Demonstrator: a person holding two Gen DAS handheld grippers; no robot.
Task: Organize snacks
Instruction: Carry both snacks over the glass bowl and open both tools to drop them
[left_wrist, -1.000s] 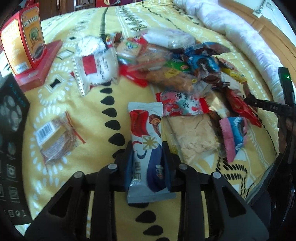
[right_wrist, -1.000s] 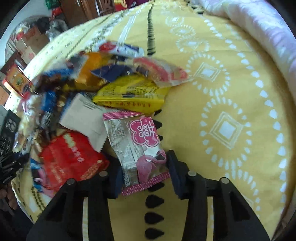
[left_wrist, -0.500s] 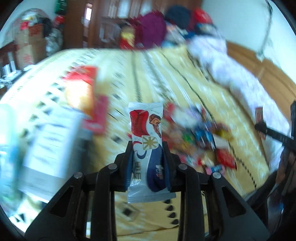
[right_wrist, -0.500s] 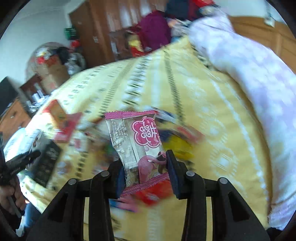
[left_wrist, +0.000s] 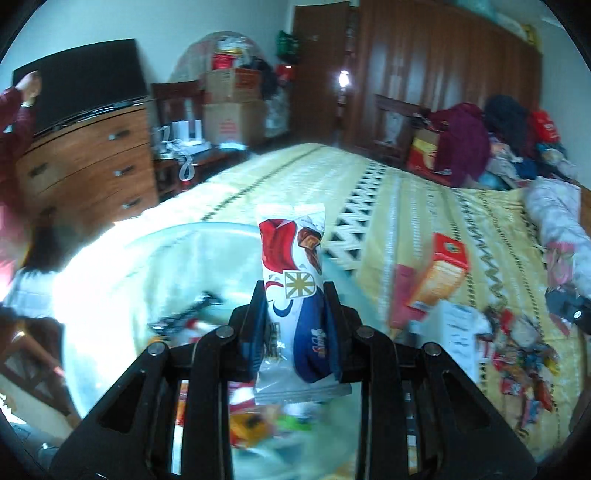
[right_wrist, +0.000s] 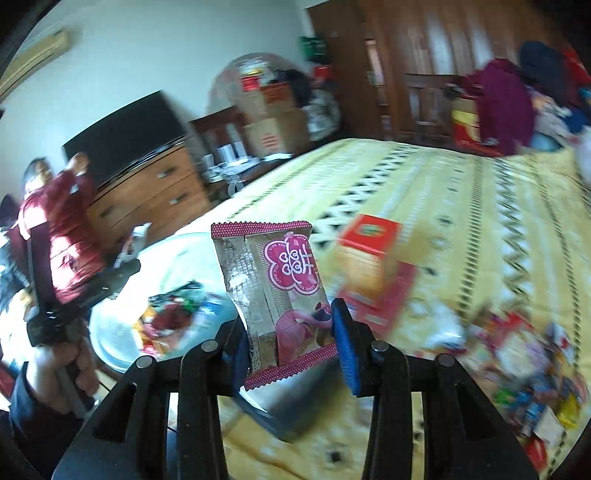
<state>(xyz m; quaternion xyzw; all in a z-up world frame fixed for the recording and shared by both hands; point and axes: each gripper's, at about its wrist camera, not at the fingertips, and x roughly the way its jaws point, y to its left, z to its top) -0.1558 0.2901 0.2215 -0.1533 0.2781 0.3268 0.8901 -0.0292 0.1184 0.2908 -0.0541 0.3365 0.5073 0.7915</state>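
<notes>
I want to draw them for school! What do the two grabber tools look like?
Both are black plastic. The left tool has flat, triangle-shaped linkage arms with cut-out holes, joined by round silver rivets, and dark blue finger pads. The right tool is built the same, with brighter blue pads. No cables show.

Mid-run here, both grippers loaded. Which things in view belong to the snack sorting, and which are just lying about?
Part of the job:
- white, red and blue snack packet in the left gripper
- pink and silver snack packet in the right gripper
- clear bin with snacks in it
- snack pile on the bed

Lying about:
- orange box
- dresser
- cardboard boxes
- clothes heap
</notes>
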